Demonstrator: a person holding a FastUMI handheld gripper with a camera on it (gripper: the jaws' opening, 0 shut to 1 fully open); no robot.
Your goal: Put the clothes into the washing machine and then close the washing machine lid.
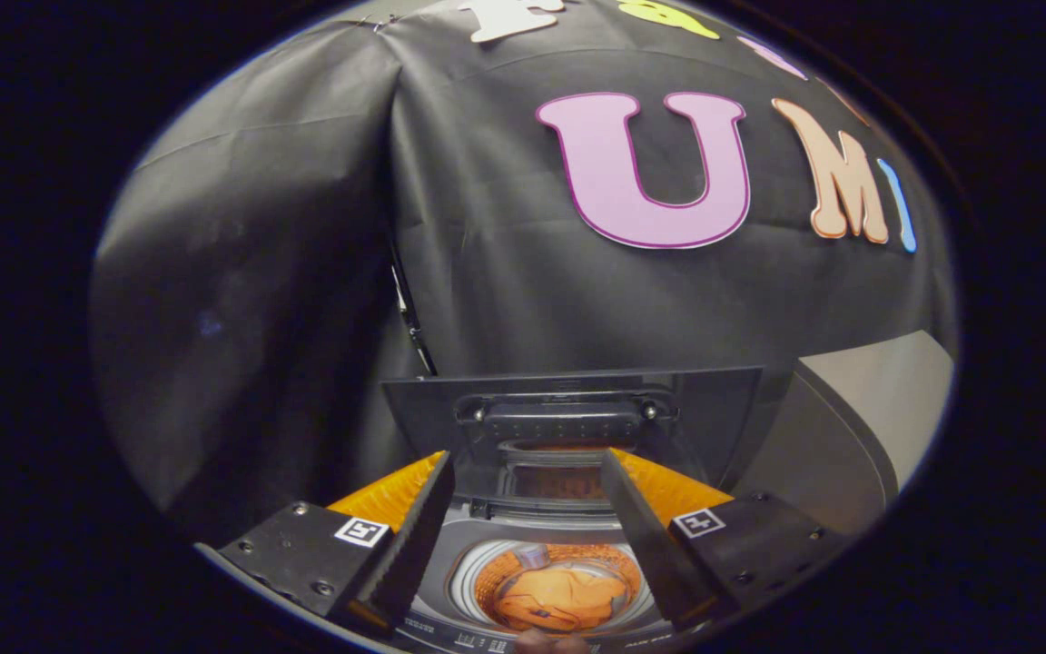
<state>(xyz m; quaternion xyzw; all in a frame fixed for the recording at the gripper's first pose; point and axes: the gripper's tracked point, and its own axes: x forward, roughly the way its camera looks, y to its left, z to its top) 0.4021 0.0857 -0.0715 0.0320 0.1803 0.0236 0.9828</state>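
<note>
Gripper view: the gripper is held above the washing machine, looking forward and down over its top. Its two fingers are spread wide apart with nothing between them; neither finger touches anything. In the gap between the fingers, below their tips, lies the round drum opening of the machine, ringed by a pale metal rim. Inside the drum sits orange clothing, bunched up in a heap low in the tub; it lies inside the opening, well under the level of the fingers. A small pale part stands up at the drum's far side, too small to make out. The washing machine lid is raised and stands upright beyond the fingers at the rear of the machine, its underside facing the camera, with a dark latch or handle block across its upper middle; a faint orange tint shows on its glossy panel. So the lid is still open with the clothes already in the tub. Behind the lid hangs the black cloth wall of the booth. To the right of the lid, a grey curved object stands beside the machine; what it is cannot be told.
</note>
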